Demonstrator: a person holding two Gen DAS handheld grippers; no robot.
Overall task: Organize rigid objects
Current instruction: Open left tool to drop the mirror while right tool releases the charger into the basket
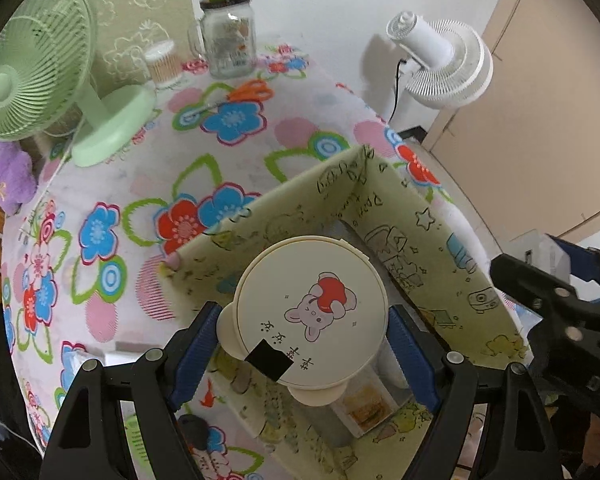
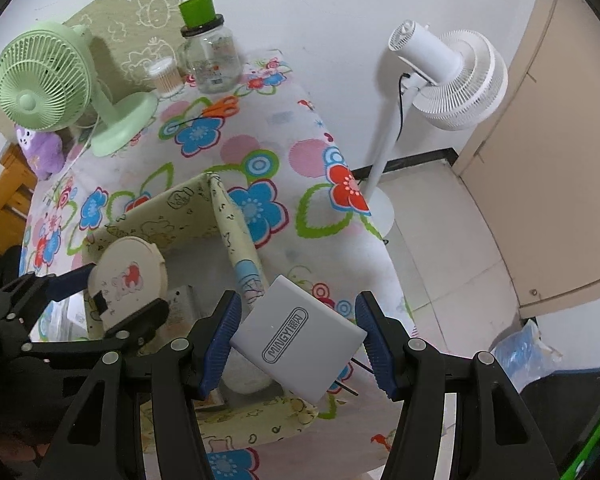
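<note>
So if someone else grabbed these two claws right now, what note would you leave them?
Left claw: shut on the round cream container, held over the open yellow fabric box.
Right claw: shut on the grey MINGY box, held above that fabric box's right wall.
Done: both items are picked up; a few things seem to lie in the fabric box already.
Left: lower both in and release. The orange scissors remain out on the floral tablecloth.
</note>
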